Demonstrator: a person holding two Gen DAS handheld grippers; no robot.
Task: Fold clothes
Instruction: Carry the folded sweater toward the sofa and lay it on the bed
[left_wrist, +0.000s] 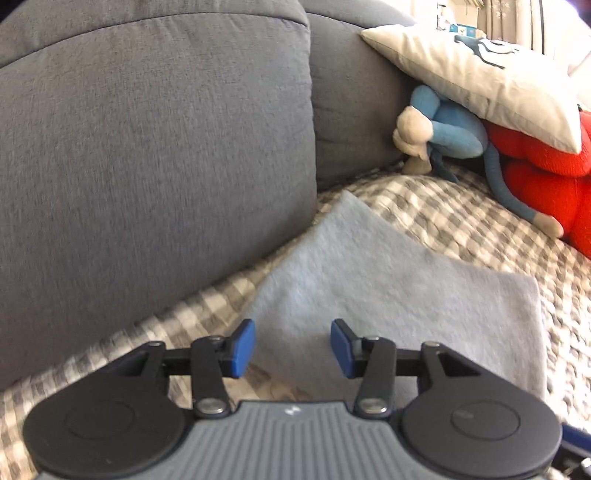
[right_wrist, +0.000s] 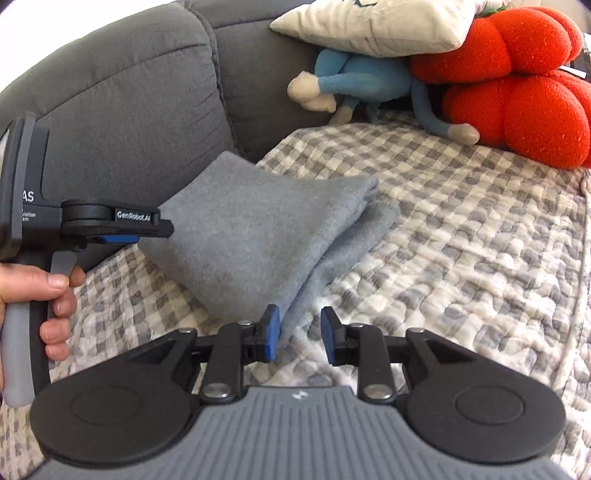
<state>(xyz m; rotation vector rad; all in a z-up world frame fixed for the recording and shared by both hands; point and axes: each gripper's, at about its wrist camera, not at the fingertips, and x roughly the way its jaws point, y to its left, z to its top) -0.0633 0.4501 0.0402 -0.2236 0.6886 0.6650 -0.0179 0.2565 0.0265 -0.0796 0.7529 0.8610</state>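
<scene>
A folded grey fleece garment lies on the checked quilt that covers the sofa seat. It also shows in the right wrist view. My left gripper is open and empty, just above the garment's near edge. In the right wrist view the left gripper sits at the garment's left edge, held by a hand. My right gripper is open, with the garment's near corner lying by its left pad; the jaws stand apart.
Grey sofa back cushions rise behind the garment. A blue plush toy, red plush cushions and a cream pillow sit at the back right of the quilt.
</scene>
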